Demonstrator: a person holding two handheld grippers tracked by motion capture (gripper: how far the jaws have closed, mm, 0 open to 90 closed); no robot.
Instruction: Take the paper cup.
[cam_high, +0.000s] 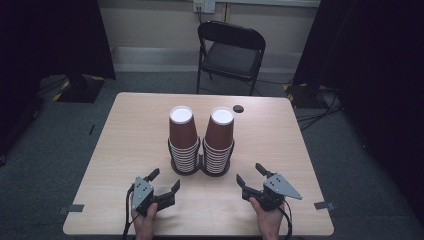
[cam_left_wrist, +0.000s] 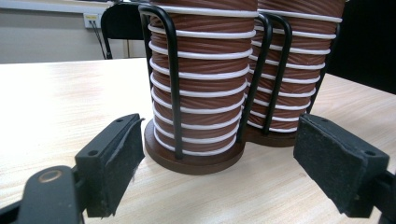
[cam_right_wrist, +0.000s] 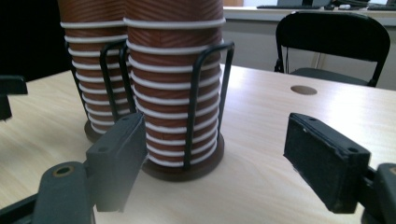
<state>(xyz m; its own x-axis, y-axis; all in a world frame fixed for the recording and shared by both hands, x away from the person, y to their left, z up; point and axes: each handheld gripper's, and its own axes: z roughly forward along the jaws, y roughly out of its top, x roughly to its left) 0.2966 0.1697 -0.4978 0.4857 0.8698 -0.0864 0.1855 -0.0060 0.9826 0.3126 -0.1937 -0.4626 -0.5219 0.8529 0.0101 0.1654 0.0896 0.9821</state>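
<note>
— Two stacks of brown paper cups stand side by side mid-table, each upside down in a black wire holder on a round base: the left stack (cam_high: 183, 140) and the right stack (cam_high: 219, 141). The two bases touch or nearly so. Where are your grippers?

— Both low over the near part of the table (cam_high: 125, 150), in front of the stacks. I hold the left gripper (cam_high: 163, 181) with its jaws spread wide, nothing between them; it sits just short of the left stack. In its own view the pads (cam_left_wrist: 116, 158) frame that stack's base (cam_left_wrist: 194, 161), not touching it.

— And the right?

— Right gripper (cam_high: 251, 174) likewise gaping wide and empty, near the right stack but apart from it. Its view shows the wire holder (cam_right_wrist: 194, 107) close ahead, the cup rims showing as white bands.

— Anything else noted?

— A black folding chair (cam_high: 230, 50) beyond the far edge, and a small round hole (cam_high: 238, 108) in the tabletop just behind the right stack.
</note>
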